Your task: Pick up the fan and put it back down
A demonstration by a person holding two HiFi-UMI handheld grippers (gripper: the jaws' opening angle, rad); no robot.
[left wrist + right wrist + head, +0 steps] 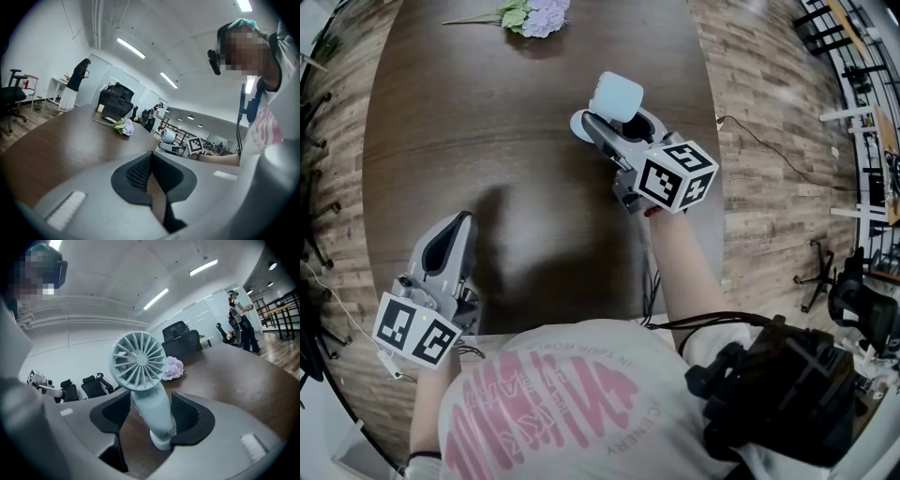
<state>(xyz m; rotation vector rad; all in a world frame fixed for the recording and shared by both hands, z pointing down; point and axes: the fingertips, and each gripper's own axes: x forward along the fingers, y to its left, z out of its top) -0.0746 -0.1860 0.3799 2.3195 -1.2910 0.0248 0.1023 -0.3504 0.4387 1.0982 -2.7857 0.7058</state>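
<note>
In the head view, the fan [616,96] stands on the table [516,150] between the tips of your right claw [614,122], and your left claw [457,225] sits near the table's front edge, well apart from it. In your left gripper view, that claw's pads meet at the tips, with nothing between them. In your right gripper view, the right claw is spread wide around the fan's slightly tilted handle, with the fan's foot on the table and purple flowers [173,367] beyond.

Dark wood table [525,141], plank floor [759,141], office chairs [89,385]
</note>
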